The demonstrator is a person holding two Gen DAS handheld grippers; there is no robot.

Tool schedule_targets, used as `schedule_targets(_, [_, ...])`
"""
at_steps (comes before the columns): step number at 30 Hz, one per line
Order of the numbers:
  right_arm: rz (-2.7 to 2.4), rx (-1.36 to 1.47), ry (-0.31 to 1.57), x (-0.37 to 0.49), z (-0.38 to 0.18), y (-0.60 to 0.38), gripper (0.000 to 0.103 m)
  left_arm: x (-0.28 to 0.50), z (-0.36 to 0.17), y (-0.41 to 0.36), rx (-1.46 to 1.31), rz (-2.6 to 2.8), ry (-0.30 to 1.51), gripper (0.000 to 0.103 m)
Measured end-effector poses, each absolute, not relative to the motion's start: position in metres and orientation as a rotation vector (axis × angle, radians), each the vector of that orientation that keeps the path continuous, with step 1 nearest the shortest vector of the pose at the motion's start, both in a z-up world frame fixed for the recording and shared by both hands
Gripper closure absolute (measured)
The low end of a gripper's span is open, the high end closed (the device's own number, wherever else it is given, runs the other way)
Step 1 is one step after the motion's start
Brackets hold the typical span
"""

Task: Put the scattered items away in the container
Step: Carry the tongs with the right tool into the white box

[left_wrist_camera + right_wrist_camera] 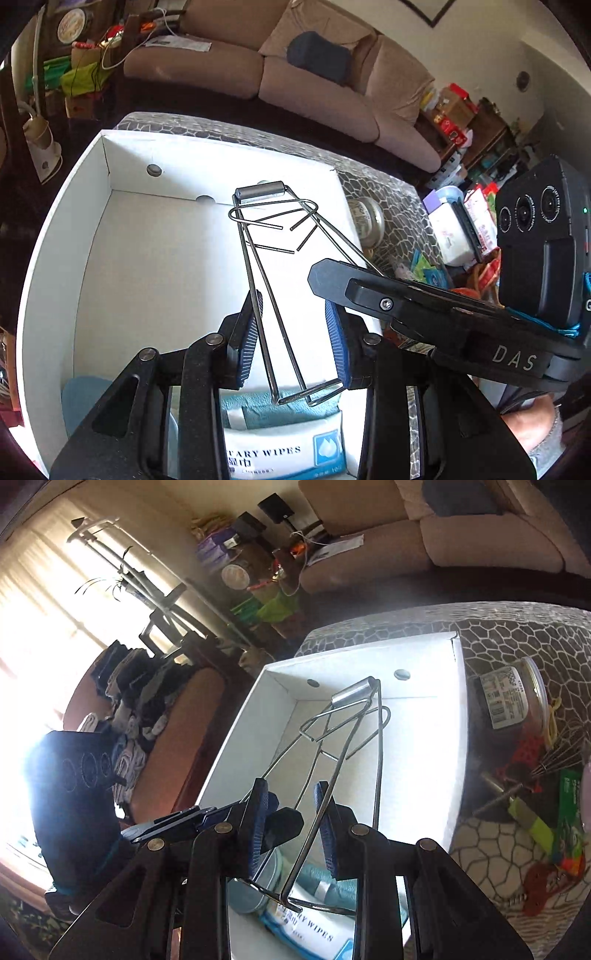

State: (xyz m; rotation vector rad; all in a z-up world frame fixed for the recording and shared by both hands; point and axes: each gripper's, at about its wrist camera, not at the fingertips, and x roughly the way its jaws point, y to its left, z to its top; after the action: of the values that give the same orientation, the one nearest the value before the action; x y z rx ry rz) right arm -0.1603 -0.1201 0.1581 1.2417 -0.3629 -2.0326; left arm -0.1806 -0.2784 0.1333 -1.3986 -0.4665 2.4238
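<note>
Looking through the left wrist camera, I saw the left tongs (293, 339) standing apart around a wire rack (273, 280), its rods passing between the pads without a clear clamp. The rack hung over the open white box (66, 236), its long axis running straight away from the tongs toward the far wall, roller end farthest. A wipes pack (284, 454) already lay in the near end of the box. The right gripper's body crossed in from the right, close by.

Through the right wrist camera, the right tongs (295, 830) were also apart, one rod against the right pad, the rack's near crossbar sitting below them. Again the rack pointed lengthwise down the box. I judged both hands equally near; lowering it flat along the box looked like the next move. A jar (513, 698) and a whisk (554, 760) waited on the desk (517, 638).
</note>
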Motion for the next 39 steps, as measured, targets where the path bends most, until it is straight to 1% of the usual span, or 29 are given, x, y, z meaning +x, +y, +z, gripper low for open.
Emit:
schedule_targets(6, [-2.054, 1.360, -0.397, -0.209, 0.102, -0.129, 0.076, -0.228, 0.076, -0.279, -1.483, 2.351, -0.503, 0.072])
schedule_targets(8, [-2.070, 1.375, -0.402, -0.218, 0.093, -0.127, 0.081, -0.237, 0.068, -0.280, -1.488, 2.347, -0.499, 0.072])
schedule_targets(9, [-2.077, 1.377, -0.388, -0.221, 0.093, -0.129, 0.085, -0.241, 0.065, -0.280, -1.494, 2.345, -0.484, 0.072])
schedule_targets(10, [-2.084, 1.383, -0.361, -0.222, 0.094, -0.131, 0.087, -0.243, 0.062, -0.281, -1.511, 2.345, -0.463, 0.072])
schedule_targets(14, [-2.069, 1.477, -0.237, -0.224, 0.095, -0.139, 0.087, -0.250, 0.049, -0.278, -1.587, 2.339, -0.393, 0.072])
schedule_targets(17, [-2.049, 1.540, -0.132, -0.218, 0.099, -0.138, 0.083, -0.249, 0.039, -0.266, -1.649, 2.339, -0.309, 0.073])
schedule_targets(18, [-2.035, 1.556, -0.139, -0.217, 0.101, -0.135, 0.077, -0.248, 0.036, -0.262, -1.663, 2.334, -0.299, 0.073])
schedule_targets(20, [-2.043, 1.597, -0.102, -0.216, 0.103, -0.129, 0.073, -0.247, 0.029, -0.254, -1.702, 2.333, -0.268, 0.073])
schedule_targets(22, [-2.067, 1.591, -0.075, -0.217, 0.111, -0.122, 0.063, -0.245, 0.024, -0.245, -1.729, 2.338, -0.220, 0.073])
schedule_targets(24, [-2.093, 1.541, -0.072, -0.213, 0.127, -0.114, 0.063, -0.242, 0.019, -0.238, -1.738, 2.330, -0.218, 0.073])
schedule_targets(26, [-2.108, 1.497, -0.030, -0.208, 0.141, -0.110, 0.059, -0.239, 0.015, -0.231, -1.741, 2.322, -0.214, 0.073])
schedule_targets(29, [-2.112, 1.479, 0.029, -0.201, 0.149, -0.111, 0.058, -0.236, 0.009, -0.217, -1.770, 2.348, -0.096, 0.073])
schedule_targets(31, [-2.107, 1.475, 0.017, -0.199, 0.151, -0.110, 0.058, -0.236, 0.009, -0.209, -1.786, 2.387, 0.009, 0.070])
schedule_targets(36, [-2.108, 1.456, 0.004, -0.193, 0.152, -0.106, 0.058, -0.244, 0.012, -0.201, -1.791, 2.488, 0.279, 0.071])
schedule_targets(37, [-2.106, 1.457, 0.002, -0.192, 0.152, -0.105, 0.058, -0.246, 0.014, -0.200, -1.780, 2.488, 0.293, 0.073])
schedule_targets(39, [-2.099, 1.455, -0.006, -0.191, 0.153, -0.101, 0.058, -0.248, 0.016, -0.196, -1.766, 2.451, 0.268, 0.072])
